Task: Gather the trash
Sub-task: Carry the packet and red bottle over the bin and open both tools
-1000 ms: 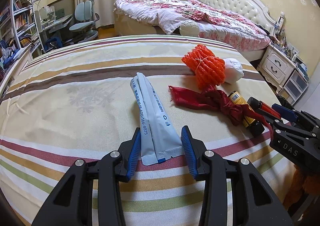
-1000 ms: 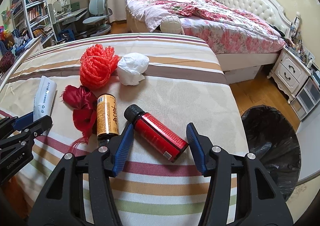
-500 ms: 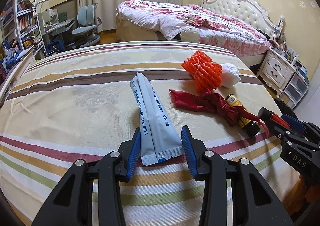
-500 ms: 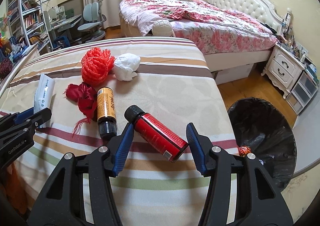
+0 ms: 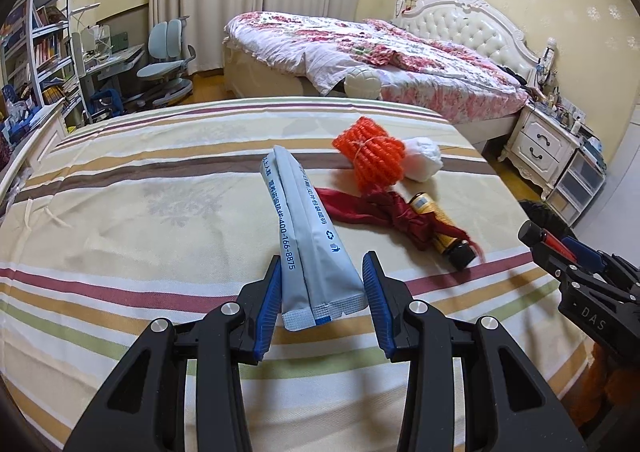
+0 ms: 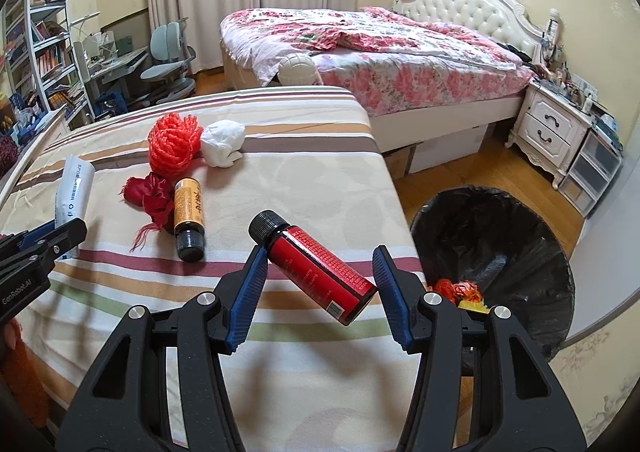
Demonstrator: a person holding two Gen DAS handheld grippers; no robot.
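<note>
My left gripper (image 5: 322, 292) is shut on a grey-blue plastic packet (image 5: 308, 236) and holds it above the striped bed (image 5: 120, 220). My right gripper (image 6: 320, 284) is shut on a red bottle with a black cap (image 6: 316, 270), lifted off the bed near its right edge. An orange mesh bundle (image 5: 372, 156), a white crumpled wad (image 5: 422, 158), a dark red cloth (image 5: 384, 212) and a yellow bottle (image 5: 440, 228) lie on the bed. A bin with a black bag (image 6: 496, 252) stands on the floor to the right and holds some orange scraps (image 6: 460, 290).
A second bed with a floral cover (image 6: 380, 44) stands behind. A white nightstand (image 6: 556, 128) is at right. A desk, chair (image 5: 168, 56) and bookshelves (image 5: 44, 64) are at the far left. Wooden floor lies between bed and bin.
Both grippers have risen with their loads. The right gripper has carried the red bottle off the bed and rightward, so more of the bin shows.
</note>
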